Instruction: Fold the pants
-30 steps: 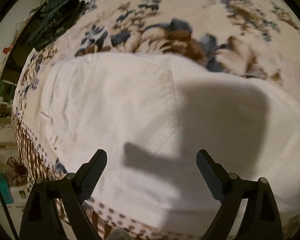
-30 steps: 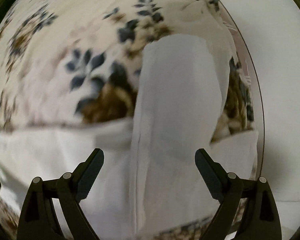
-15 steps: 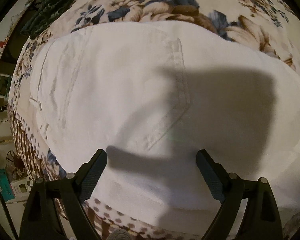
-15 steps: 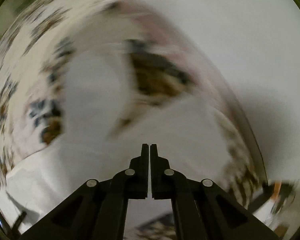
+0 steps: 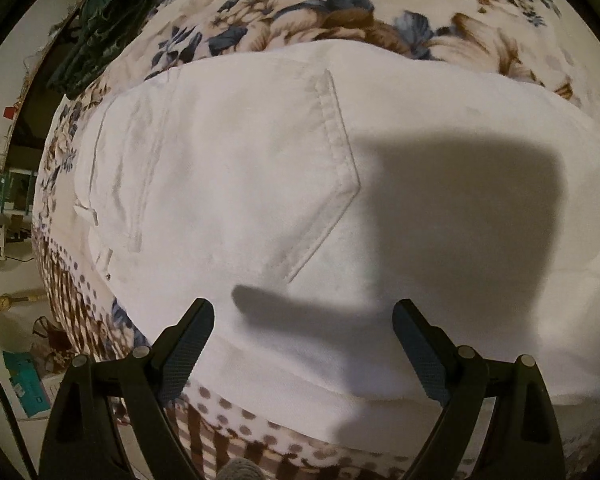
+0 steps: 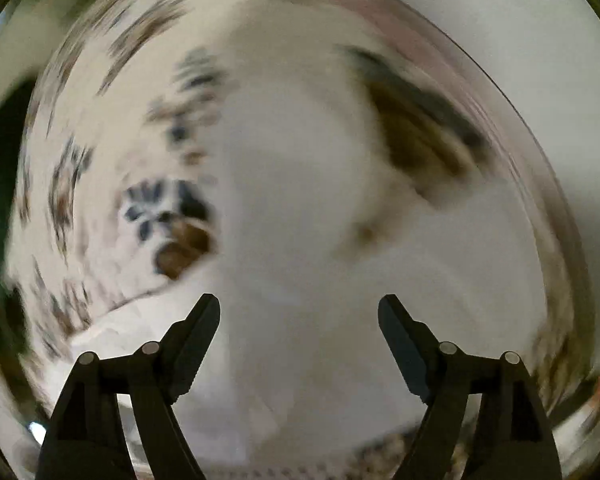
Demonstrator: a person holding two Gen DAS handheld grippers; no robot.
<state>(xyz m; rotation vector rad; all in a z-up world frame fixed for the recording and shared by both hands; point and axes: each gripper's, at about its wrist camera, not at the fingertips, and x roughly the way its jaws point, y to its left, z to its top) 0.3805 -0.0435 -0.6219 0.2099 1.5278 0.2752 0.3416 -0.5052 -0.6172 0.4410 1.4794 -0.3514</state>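
Observation:
White pants (image 5: pixel 260 184) lie flat on a flower-patterned bedspread (image 5: pixel 340 12), back pocket up, waistband to the left. My left gripper (image 5: pixel 303 320) hovers open above the pants' near edge, nothing between its fingers, and casts a dark shadow on the cloth. In the blurred right wrist view a white pant leg (image 6: pixel 300 184) runs away from the camera over the bedspread (image 6: pixel 100 200). My right gripper (image 6: pixel 299 316) hangs above the leg with its jaws opening wide; no cloth is pinched between them.
A dark green garment (image 5: pixel 100 28) lies at the bed's far left corner. The bedspread's checked and dotted border (image 5: pixel 236 420) hangs over the near edge. Floor clutter, including a teal box (image 5: pixel 24 384), sits at lower left. A pale wall (image 6: pixel 500 20) borders the bed on the right.
The left gripper came slightly closer to the pants, still open. The right gripper went from open to shut and is open again, and its view swung across the pant leg, blurring.

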